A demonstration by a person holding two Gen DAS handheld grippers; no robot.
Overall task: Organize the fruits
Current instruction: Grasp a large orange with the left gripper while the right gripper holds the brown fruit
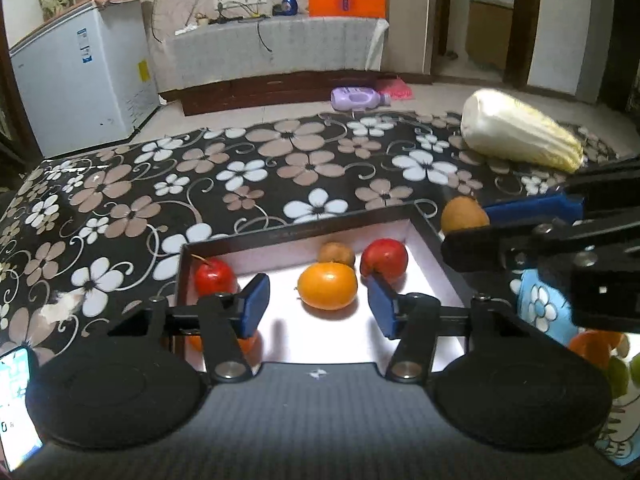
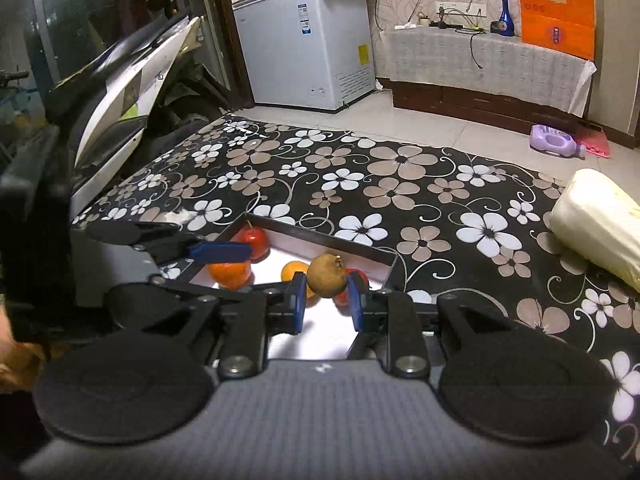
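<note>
A dark-rimmed box (image 1: 300, 227) with a white floor lies on the floral table. Inside it are two red apples (image 1: 214, 278) (image 1: 384, 258), a brown fruit (image 1: 336, 254) and an orange (image 1: 327, 286). My left gripper (image 1: 318, 305) hovers low over the box's near side, open, its blue pads standing clear on either side of that orange. A second orange (image 1: 248, 342) is partly hidden under its left finger. My right gripper (image 2: 326, 294) is shut on another round brown fruit (image 2: 326, 276), held above the box's right side (image 2: 320, 240); in the left wrist view this fruit (image 1: 464, 216) hangs over the box's right corner.
A napa cabbage (image 1: 520, 132) lies at the table's far right. A blue floral plate (image 1: 540, 308) with more fruit sits right of the box. A phone (image 1: 16, 400) is at the near left. A scooter (image 2: 132, 80) stands beyond the table's left edge, and a white freezer (image 1: 80, 72) behind.
</note>
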